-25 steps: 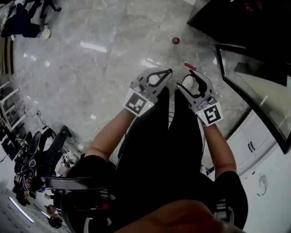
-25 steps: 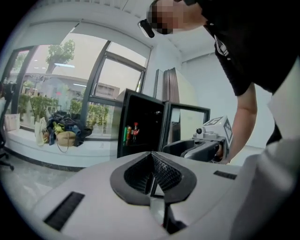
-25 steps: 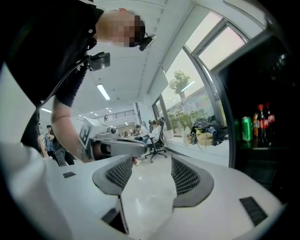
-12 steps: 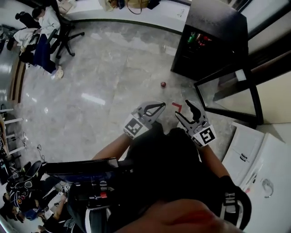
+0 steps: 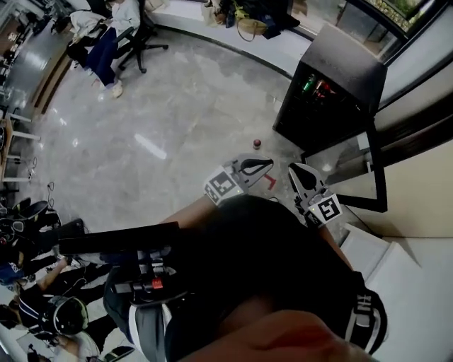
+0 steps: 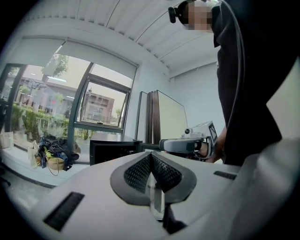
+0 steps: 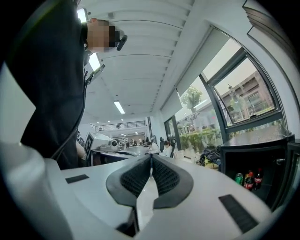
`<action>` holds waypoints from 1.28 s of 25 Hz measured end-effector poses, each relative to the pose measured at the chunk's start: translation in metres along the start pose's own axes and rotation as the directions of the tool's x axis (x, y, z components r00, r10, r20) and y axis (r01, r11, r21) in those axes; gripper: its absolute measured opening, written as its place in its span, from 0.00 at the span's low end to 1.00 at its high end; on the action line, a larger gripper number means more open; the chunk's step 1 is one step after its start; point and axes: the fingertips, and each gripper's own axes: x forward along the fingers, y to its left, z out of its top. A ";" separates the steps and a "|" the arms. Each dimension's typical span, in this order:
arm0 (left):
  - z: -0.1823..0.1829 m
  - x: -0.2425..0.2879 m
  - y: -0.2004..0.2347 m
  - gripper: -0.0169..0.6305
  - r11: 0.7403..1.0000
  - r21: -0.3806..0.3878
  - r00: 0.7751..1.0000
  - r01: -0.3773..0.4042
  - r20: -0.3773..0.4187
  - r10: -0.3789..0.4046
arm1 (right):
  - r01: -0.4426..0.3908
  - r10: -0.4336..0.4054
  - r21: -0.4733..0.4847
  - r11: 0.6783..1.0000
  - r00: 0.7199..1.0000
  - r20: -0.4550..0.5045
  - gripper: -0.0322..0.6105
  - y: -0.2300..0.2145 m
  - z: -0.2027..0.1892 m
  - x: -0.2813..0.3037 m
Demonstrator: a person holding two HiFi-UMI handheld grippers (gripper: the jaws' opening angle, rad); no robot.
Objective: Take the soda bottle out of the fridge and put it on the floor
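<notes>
A small black fridge (image 5: 333, 85) stands on the floor ahead with its glass door (image 5: 354, 166) swung open. Drinks show inside it (image 5: 316, 86). The right gripper view shows a green can and dark red-capped soda bottles (image 7: 249, 179) on a shelf. Both grippers are held close to the person's body, well short of the fridge. My left gripper (image 5: 269, 164) is shut and empty, its pads (image 6: 140, 171) meeting. My right gripper (image 5: 292, 170) has its jaws closing, tips together (image 7: 151, 157), nothing between them.
A small red object (image 5: 257, 143) and a red tape mark (image 5: 271, 182) lie on the grey marble floor before the fridge. Office chairs with a seated person (image 5: 113, 28) are far left, bags (image 5: 248, 21) by the window, white cabinets (image 5: 396, 269) at right.
The head view has lifted from the floor near the feet to take in the open fridge. Both grippers have stayed in front of the body. The right jaws have come together.
</notes>
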 end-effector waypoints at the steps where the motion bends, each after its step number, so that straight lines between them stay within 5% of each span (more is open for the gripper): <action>1: 0.003 0.006 -0.002 0.03 1.000 0.001 1.000 -0.016 0.010 0.016 | -0.002 0.002 -0.006 1.000 1.000 0.005 0.07 -0.006 0.004 -0.006; 10: 0.003 -0.007 -0.007 0.03 0.975 -0.077 0.976 -0.210 0.041 0.213 | -0.107 0.106 -0.002 0.994 0.993 -0.040 0.07 0.010 0.003 -0.017; 32: -0.014 -0.074 -0.004 0.03 0.967 -0.084 0.970 -0.240 0.023 0.242 | -0.151 0.148 -0.037 0.988 0.986 -0.072 0.07 0.067 -0.026 0.021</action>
